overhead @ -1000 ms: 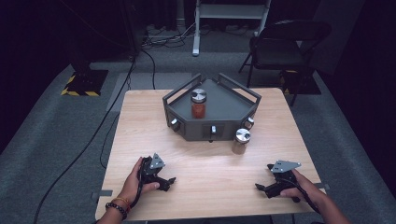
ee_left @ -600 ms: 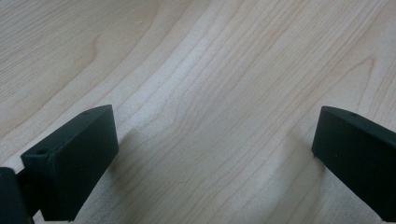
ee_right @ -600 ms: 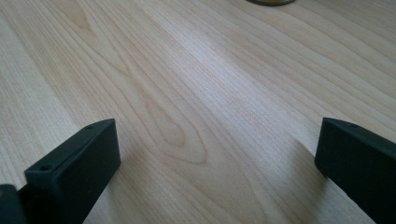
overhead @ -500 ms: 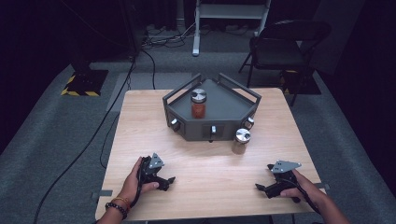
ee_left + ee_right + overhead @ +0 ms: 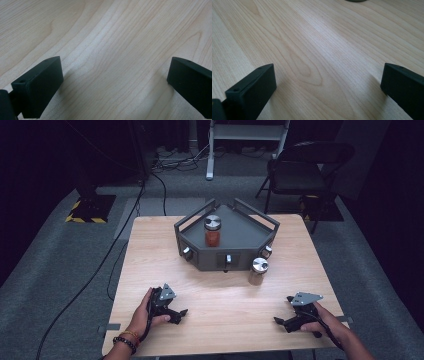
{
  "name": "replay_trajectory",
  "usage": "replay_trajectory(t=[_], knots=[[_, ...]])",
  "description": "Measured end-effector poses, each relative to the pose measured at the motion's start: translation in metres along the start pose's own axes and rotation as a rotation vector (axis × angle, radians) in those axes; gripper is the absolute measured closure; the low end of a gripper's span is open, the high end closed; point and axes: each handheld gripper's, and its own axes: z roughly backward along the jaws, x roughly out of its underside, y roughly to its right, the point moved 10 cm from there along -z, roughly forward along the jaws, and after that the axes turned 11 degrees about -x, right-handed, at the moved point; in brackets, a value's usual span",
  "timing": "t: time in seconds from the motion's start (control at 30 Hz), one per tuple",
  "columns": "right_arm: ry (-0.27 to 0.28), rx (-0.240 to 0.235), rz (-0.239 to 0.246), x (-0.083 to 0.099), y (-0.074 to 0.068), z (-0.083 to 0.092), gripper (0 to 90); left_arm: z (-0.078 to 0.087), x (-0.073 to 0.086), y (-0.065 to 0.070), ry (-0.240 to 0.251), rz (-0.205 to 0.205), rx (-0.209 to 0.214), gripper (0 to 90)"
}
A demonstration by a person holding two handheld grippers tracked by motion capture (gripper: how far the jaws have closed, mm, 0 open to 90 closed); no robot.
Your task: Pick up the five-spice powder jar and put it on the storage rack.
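Note:
A dark grey five-sided tray [image 5: 250, 227] stands at the back middle of the wooden table [image 5: 150, 255]. Inside it stands a jar of red stuff with a silver lid [image 5: 212, 231]. A second jar with a silver lid [image 5: 258, 271] stands on the table just in front of the tray's right corner. My left gripper [image 5: 179, 315] rests near the front left of the table, jaws wide apart over bare wood [image 5: 112, 65]. My right gripper [image 5: 281, 322] rests near the front right, also open, with nothing between its jaws [image 5: 327, 67].
Silver knobs [image 5: 228, 258] sit along the tray's front wall. Behind the table stand a dark chair [image 5: 300, 175] and a white stand [image 5: 247, 132]. Cables [image 5: 115, 265] run across the grey floor at the left. Bare wood lies between the two grippers.

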Motion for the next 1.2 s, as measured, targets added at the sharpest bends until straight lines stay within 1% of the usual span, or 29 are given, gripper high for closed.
replay_trajectory(t=[0.1, 0.13, 0.23, 0.27, 0.3, 0.37, 0.43, 0.5, 0.63, 0.67, 0.73, 0.83, 0.93, 1.0, 1.07, 1.13, 1.2], knots=[[-0.001, 0.002, -0.001, 0.0, 0.0, 0.0, 0.0, 0.0, 0.0, 0.0, -0.001, 0.0, -0.001, 0.3], [-0.01, 0.006, -0.002, -0.001, -0.001, 0.0, 0.1, 0.0, 0.0, 0.0, -0.001, 0.001, -0.001, 0.3], [-0.022, 0.034, 0.035, -0.005, -0.003, 0.001, 0.8, 0.0, 0.0, 0.0, -0.001, 0.0, -0.001, 0.3], [-0.019, 0.04, 0.037, -0.005, -0.003, 0.001, 0.9, 0.0, 0.0, 0.0, -0.001, 0.001, -0.001, 0.3], [-0.015, 0.051, 0.031, -0.005, -0.003, 0.002, 1.1, 0.0, 0.0, 0.0, -0.001, 0.001, -0.001, 0.3], [-0.005, 0.057, 0.017, -0.006, -0.003, 0.003, 1.3, 0.0, 0.0, 0.0, -0.001, 0.001, -0.001, 0.3], [0.003, 0.072, 0.017, -0.007, -0.003, 0.004, 1.3, 0.0, 0.0, 0.001, -0.002, 0.003, -0.003, 0.3], [0.022, 0.079, 0.006, -0.01, -0.003, 0.006, 1.3, 0.0, 0.0, 0.001, -0.001, 0.003, -0.003, 0.3], [0.04, 0.096, -0.014, -0.016, -0.003, 0.008, 1.3, 0.0, 0.0, 0.001, -0.001, 0.003, -0.002, 0.3], [0.042, 0.101, -0.006, -0.018, -0.003, 0.008, 1.3, 0.0, 0.0, 0.001, -0.002, 0.004, -0.002, 0.3], [0.042, 0.129, -0.003, -0.023, -0.004, 0.007, 1.3, 0.0, 0.0, 0.001, -0.002, 0.003, -0.002, 0.3], [0.068, 0.148, -0.022, -0.027, -0.004, 0.009, 1.7, 0.0, 0.0, 0.001, -0.002, 0.003, -0.002, 0.3], [0.097, 0.168, -0.027, -0.032, -0.005, 0.011, 1.9, 0.0, 0.0, 0.001, -0.002, 0.003, -0.003, 0.3], [0.112, 0.173, -0.037, -0.034, -0.006, 0.013, 2.1, 0.0, 0.0, 0.001, -0.002, 0.003, -0.002, 0.3], [0.11, 0.18, -0.034, -0.037, -0.006, 0.013, 2.3, 0.0, 0.0, 0.001, -0.002, 0.003, -0.003, 0.3], [0.109, 0.176, -0.039, -0.04, -0.006, 0.013, 2.3, 0.0, 0.0, 0.001, -0.002, 0.004, -0.003, 0.3], [0.117, 0.177, -0.027, -0.043, -0.006, 0.011, 2.3, 0.0, 0.0, 0.001, -0.002, 0.004, -0.003, 0.3]])
